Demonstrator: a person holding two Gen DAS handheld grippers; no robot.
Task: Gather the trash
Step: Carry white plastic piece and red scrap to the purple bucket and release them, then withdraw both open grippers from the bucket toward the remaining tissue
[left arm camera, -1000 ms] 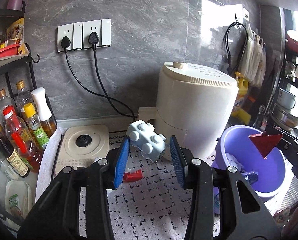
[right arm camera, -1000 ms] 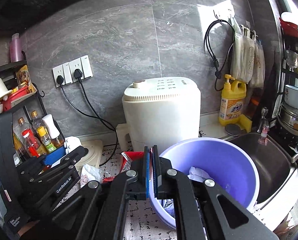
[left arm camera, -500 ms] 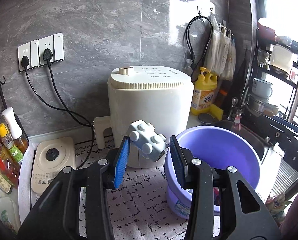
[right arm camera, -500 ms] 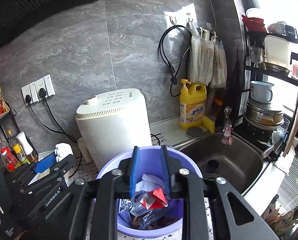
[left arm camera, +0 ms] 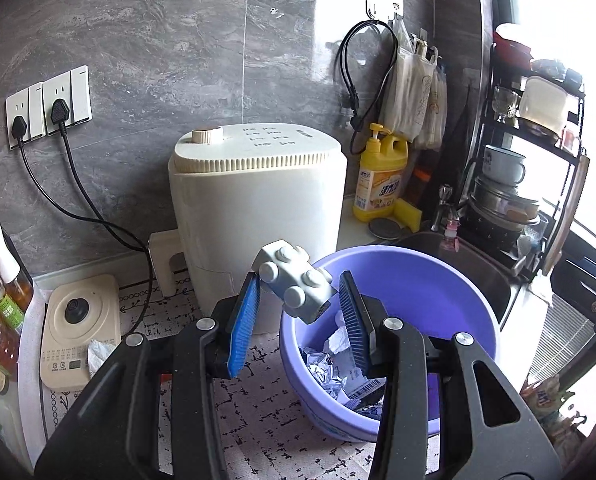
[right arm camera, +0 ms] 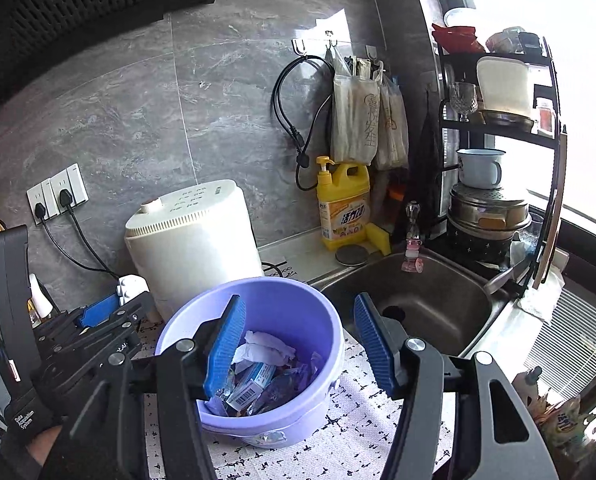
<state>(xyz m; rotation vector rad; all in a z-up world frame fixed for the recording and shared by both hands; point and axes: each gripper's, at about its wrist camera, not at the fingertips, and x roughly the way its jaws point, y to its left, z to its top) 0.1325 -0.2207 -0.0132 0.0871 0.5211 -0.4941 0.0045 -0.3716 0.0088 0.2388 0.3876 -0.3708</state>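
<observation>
Left gripper (left arm camera: 298, 312) squeezed pale grey bumpy toy block (left arm camera: 294, 282), block sat above near rim of round purple plastic tub (left arm camera: 438, 276). Right gripper (right arm camera: 298, 344) empty, jaws opening, over tub.

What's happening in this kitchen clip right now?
A person with a gripper in each hand is clearing trash into a purple bucket on the counter. The left gripper grips a pale studded block at the bucket's near rim, not yet released. The right gripper is above the bucket, opening with nothing between its fingers; wrappers and crumpled paper already lie inside.
</observation>
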